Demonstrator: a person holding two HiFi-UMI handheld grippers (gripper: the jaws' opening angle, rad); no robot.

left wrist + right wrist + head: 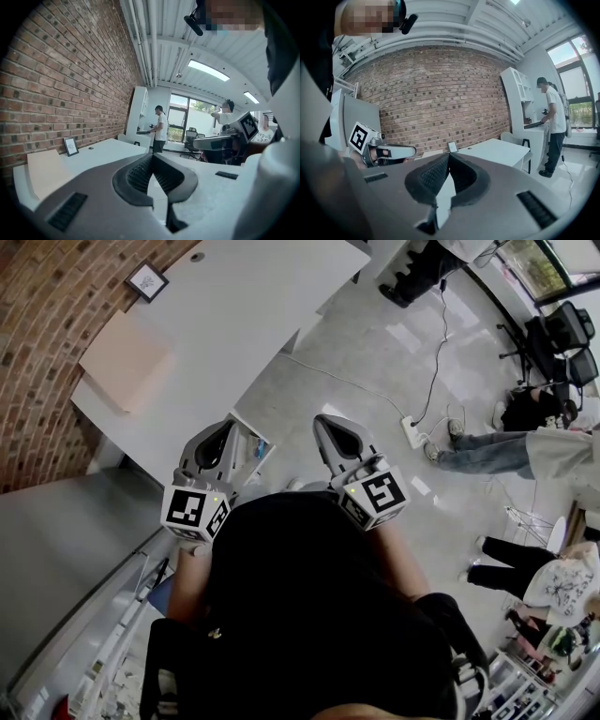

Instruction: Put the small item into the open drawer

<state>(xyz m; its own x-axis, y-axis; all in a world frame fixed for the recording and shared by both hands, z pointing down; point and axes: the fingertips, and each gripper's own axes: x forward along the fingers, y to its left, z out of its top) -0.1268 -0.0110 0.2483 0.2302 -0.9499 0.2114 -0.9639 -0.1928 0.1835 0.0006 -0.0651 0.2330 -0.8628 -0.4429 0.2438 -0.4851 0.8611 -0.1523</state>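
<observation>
Both grippers are held up side by side over the floor, in front of the person's dark torso. My left gripper [225,433] has its jaws shut, tips touching, with nothing between them [152,155]. My right gripper [328,424] is likewise shut and empty [449,155]. Just past the left gripper's tips, an open white drawer [265,442] shows partly, with a bit of blue and green inside. I cannot make out a separate small item anywhere. The left gripper's marker cube [361,137] shows in the right gripper view.
A white table [234,324] along the brick wall carries a tan board [127,360] and a small picture frame [147,280]. A power strip [413,432] and cable lie on the floor. People sit at the right [487,451]; another stands by a white shelf [160,129].
</observation>
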